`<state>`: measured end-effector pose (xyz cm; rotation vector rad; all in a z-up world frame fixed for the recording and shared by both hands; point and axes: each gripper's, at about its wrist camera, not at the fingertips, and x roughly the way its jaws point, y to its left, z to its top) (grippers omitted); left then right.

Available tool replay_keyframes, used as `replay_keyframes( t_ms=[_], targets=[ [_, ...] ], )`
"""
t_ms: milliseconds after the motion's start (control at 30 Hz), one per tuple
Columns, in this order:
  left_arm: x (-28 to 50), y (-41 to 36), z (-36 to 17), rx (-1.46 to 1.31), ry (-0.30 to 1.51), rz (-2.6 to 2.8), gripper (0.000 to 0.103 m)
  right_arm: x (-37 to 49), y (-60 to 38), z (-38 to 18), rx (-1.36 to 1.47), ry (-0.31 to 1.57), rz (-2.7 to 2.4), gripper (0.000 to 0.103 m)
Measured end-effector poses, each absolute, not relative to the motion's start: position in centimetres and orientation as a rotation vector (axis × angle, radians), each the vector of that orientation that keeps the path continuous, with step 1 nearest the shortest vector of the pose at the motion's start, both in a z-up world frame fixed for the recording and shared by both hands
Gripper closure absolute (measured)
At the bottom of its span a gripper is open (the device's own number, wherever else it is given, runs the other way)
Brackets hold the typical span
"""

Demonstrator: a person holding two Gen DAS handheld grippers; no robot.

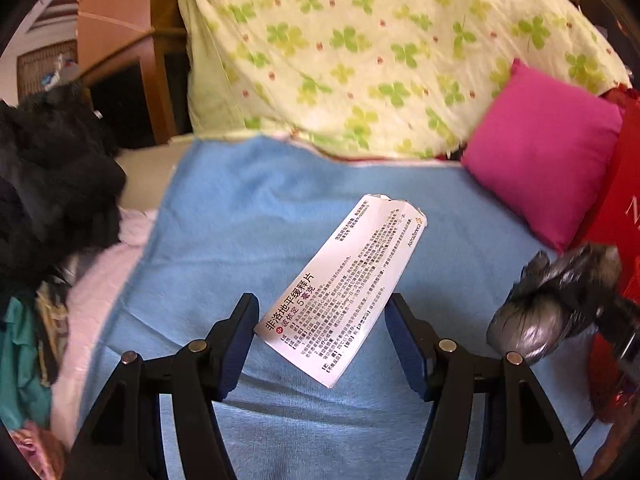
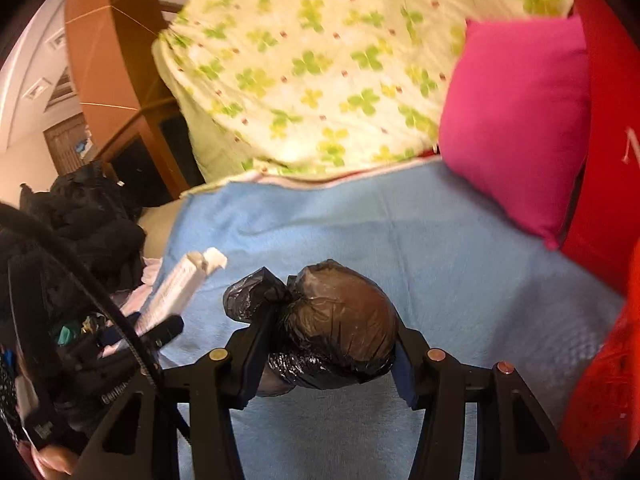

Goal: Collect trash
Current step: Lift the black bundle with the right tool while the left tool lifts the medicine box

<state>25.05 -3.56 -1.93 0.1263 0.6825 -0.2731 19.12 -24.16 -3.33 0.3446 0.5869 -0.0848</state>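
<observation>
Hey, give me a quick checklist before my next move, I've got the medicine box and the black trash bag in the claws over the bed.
1. Right claw shut on black trash bag: ok.
2. Left claw around medicine box: ok; firmness of grip: cannot tell.
3. Box clear of blue blanket: ok, per right wrist view.
4. Bag knot tied: ok.
5. Bin to drop into: cannot tell, none in view.

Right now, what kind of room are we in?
Likely a bedroom: a blue blanket spread over a bed-like surface, a clover-print quilt bunched behind it, a pink pillow beside that, and dark clothes piled at the left edge.
</observation>
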Motion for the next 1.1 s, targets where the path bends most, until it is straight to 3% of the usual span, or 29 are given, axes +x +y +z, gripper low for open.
replay_keyframes(
  t_ms=[533,1100],
  targets=[
    [19.2,-5.7,5.6,0.189,0.510,-0.262,0.036,11.2,-23.7,2.8,0.216,0.359,-0.120,0.047],
    [16.6,-10.4,5.9,0.233,0.503,-0.355,0.036,4.3,-27.6,4.7,0.256,0.235,-0.197,0.047]
  ],
)
